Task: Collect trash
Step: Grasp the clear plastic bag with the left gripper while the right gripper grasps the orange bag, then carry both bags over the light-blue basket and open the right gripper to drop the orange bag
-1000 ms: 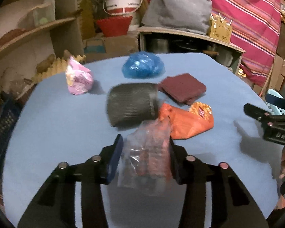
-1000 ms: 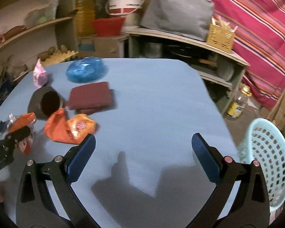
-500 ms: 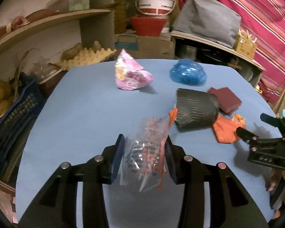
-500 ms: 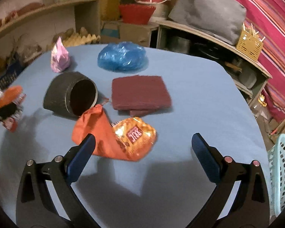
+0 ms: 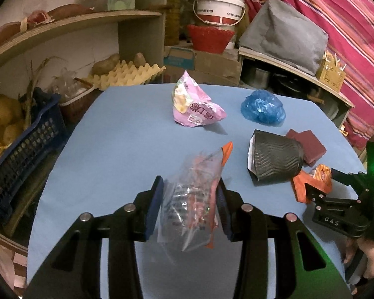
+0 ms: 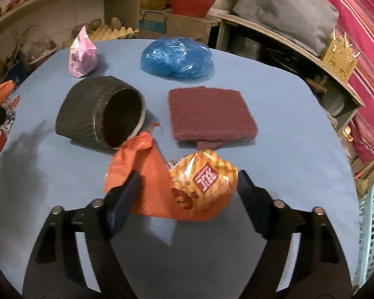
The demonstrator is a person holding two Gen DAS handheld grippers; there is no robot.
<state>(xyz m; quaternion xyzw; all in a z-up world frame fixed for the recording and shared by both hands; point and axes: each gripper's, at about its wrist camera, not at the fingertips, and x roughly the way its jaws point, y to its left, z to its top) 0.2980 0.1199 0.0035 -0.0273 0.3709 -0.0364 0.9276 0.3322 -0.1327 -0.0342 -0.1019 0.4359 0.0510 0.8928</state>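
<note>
My left gripper is shut on a clear plastic wrapper with red print, held above the blue table. My right gripper is open, its jaws on either side of an orange snack bag lying on the table. The right gripper also shows in the left wrist view at the orange bag. A pink wrapper, a blue plastic bag, a black cup on its side and a maroon pad lie on the table.
A light blue basket stands off the table's right edge. A dark blue crate with potatoes sits off the left edge. Shelves with an egg tray, a bucket and a grey bundle stand behind.
My right gripper has moved left and forward to the orange snack bag and narrowed around it. My left gripper has carried the clear wrapper to the left and turned.
</note>
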